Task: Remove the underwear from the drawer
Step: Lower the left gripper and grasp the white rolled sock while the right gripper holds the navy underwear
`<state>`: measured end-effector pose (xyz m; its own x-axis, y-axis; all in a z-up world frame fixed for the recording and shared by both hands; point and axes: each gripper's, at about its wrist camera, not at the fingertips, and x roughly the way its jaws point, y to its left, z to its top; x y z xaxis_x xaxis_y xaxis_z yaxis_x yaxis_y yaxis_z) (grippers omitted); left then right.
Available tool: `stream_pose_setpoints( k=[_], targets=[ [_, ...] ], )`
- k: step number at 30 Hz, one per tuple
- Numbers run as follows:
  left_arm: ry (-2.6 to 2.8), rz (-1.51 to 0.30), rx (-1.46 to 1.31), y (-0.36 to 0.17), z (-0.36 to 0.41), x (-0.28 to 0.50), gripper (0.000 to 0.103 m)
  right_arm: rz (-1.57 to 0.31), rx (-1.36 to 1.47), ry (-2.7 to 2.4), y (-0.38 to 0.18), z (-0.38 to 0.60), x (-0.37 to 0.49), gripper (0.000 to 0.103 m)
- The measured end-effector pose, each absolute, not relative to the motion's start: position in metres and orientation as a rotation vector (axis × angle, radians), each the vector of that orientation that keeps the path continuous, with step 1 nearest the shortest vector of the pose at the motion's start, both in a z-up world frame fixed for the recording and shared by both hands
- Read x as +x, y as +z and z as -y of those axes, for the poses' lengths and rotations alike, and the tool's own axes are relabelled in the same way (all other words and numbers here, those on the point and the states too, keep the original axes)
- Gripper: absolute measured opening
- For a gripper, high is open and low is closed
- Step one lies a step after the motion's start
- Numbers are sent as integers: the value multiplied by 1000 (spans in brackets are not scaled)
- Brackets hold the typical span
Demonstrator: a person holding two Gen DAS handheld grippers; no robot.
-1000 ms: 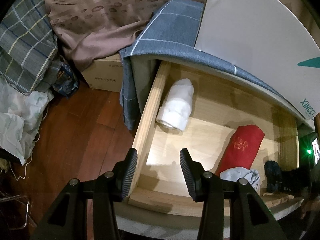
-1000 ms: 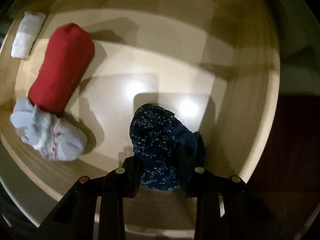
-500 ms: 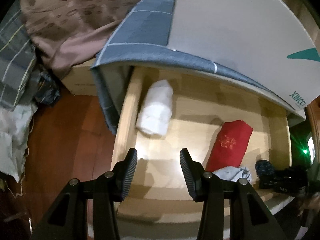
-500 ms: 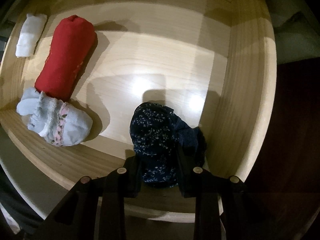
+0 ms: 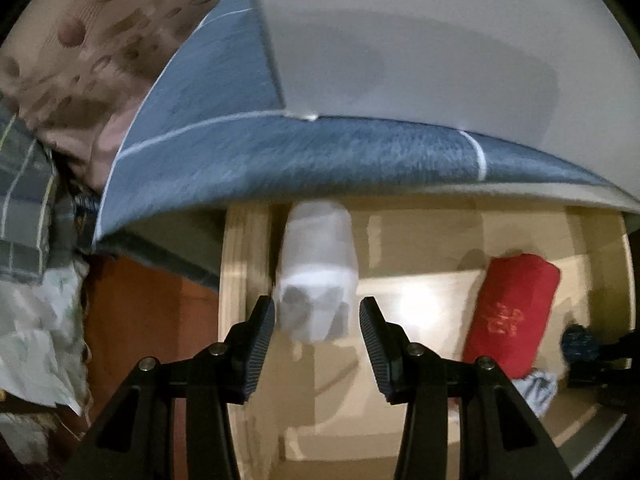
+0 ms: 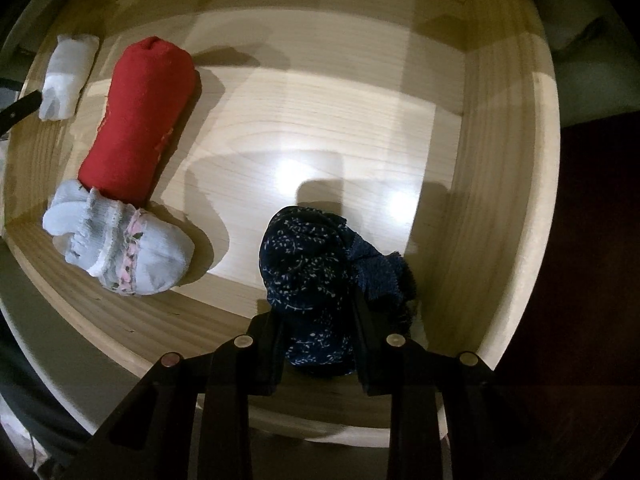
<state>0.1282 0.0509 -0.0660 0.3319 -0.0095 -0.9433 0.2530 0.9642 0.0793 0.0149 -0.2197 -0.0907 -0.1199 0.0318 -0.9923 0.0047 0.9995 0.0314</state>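
The wooden drawer (image 5: 244, 264) stands pulled out with rolled garments in it. My left gripper (image 5: 318, 332) is open above its left end. A white roll (image 5: 316, 272) shows between the fingertips, and neither pad touches it. In the right wrist view my right gripper (image 6: 320, 344) is shut on a dark blue patterned roll (image 6: 312, 272) near the drawer's right wall (image 6: 508, 160). A red roll (image 6: 144, 120) lies in the middle with a pale sock bundle (image 6: 120, 248) at its near end. The white roll (image 6: 68, 76) lies far left, with a left finger (image 6: 20, 110) beside it.
A blue-grey checked cloth (image 5: 280, 160) overhangs the back of the drawer, with a white box (image 5: 440, 60) on top. Left of the drawer is reddish wood floor (image 5: 152, 320), with plaid fabric (image 5: 24, 200), brown curtain cloth (image 5: 80, 40) and crumpled white plastic (image 5: 36, 340).
My left gripper has swung from the drawer's front left corner to over the white roll, staying open. The right gripper keeps its hold on the dark blue roll and has shifted slightly.
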Motion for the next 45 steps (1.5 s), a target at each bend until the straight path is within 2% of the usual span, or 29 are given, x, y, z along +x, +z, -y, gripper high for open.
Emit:
stream_pose_setpoints(
  k=[14, 21, 26, 45],
  targets=[
    [-182, -1288, 310, -95, -36, 154, 45, -1691, 80, 44, -103, 229, 24, 26],
    [-189, -1306, 324, -95, -39, 157, 33, -1691, 87, 48, -103, 232, 25, 27],
    [-197, -1323, 348, -94, -39, 152, 31, -1691, 88, 47, -101, 231, 26, 27],
    [-275, -1613, 251, -100, -46, 82, 31, -1693, 83, 46, -99, 234, 31, 27]
  ],
)
